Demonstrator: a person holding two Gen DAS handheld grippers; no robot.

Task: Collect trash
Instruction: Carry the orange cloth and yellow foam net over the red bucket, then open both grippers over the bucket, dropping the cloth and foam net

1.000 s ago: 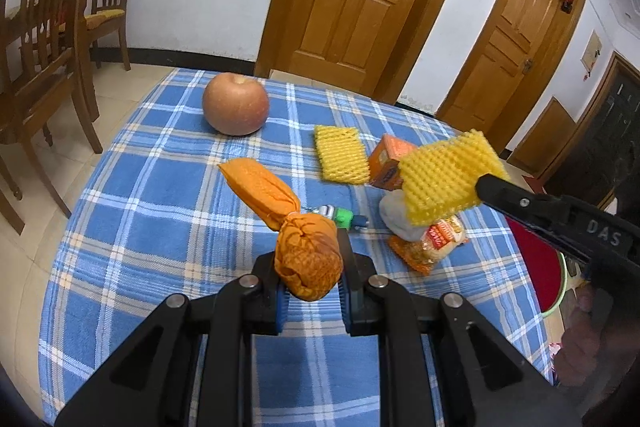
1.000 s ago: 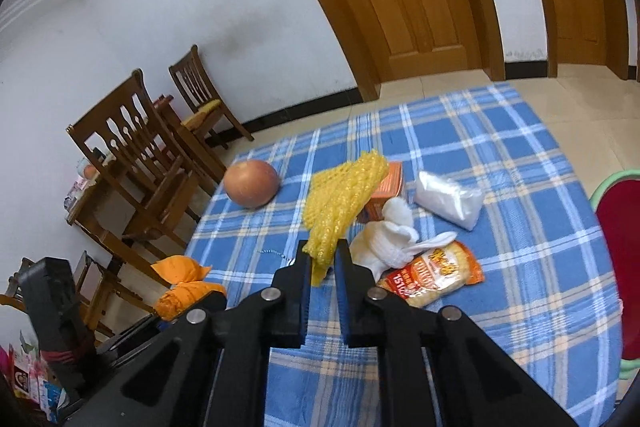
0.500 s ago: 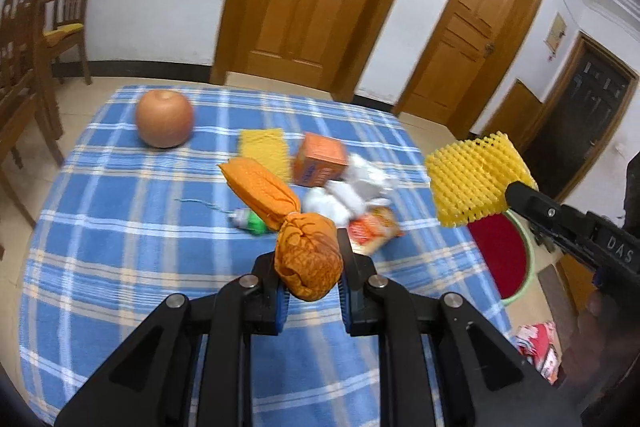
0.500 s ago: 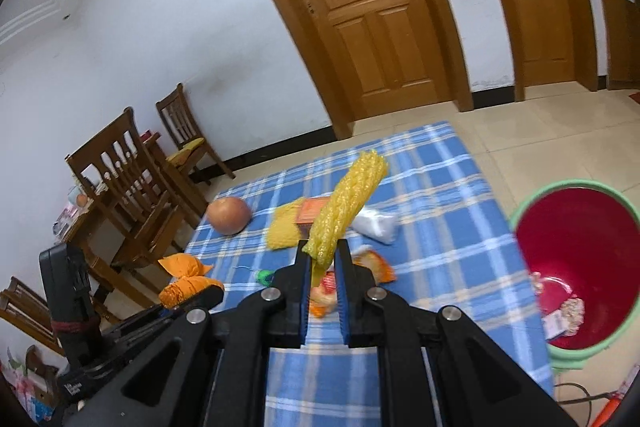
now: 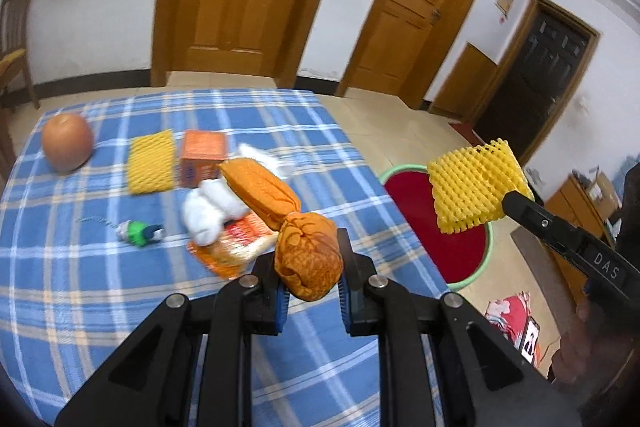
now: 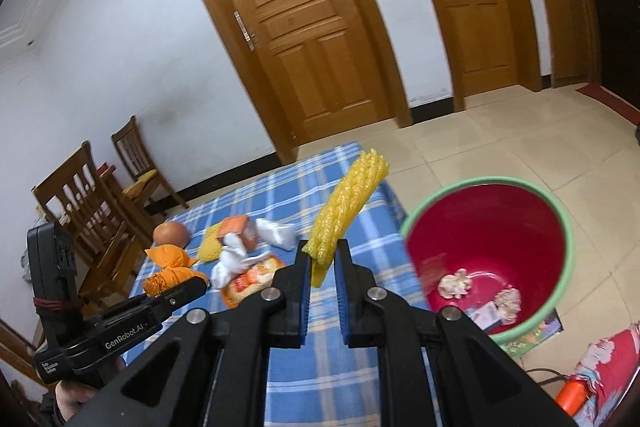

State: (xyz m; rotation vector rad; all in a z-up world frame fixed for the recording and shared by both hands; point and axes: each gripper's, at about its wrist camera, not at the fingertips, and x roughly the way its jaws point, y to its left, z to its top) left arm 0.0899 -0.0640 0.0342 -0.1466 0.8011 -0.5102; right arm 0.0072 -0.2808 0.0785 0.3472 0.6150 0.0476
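My left gripper (image 5: 310, 269) is shut on a knotted orange bag (image 5: 306, 253) and holds it above the table's right part; the bag also shows in the right wrist view (image 6: 170, 267). My right gripper (image 6: 322, 259) is shut on a yellow foam net (image 6: 348, 203), held in the air between the table edge and a red bin with a green rim (image 6: 490, 247). In the left wrist view the net (image 5: 474, 187) hangs over the bin (image 5: 448, 239). The bin holds a few scraps of trash.
On the blue plaid tablecloth (image 5: 100, 287) lie an apple (image 5: 67, 143), a second yellow net (image 5: 152, 167), an orange box (image 5: 203, 157), white wads (image 5: 210, 211), an orange snack packet (image 5: 236, 247) and a small green item (image 5: 138, 231). Wooden chairs (image 6: 92, 211) stand left of the table.
Both grippers have swung right toward the bin with their loads. The bin has come much closer in the right wrist view, and the net is now over it.
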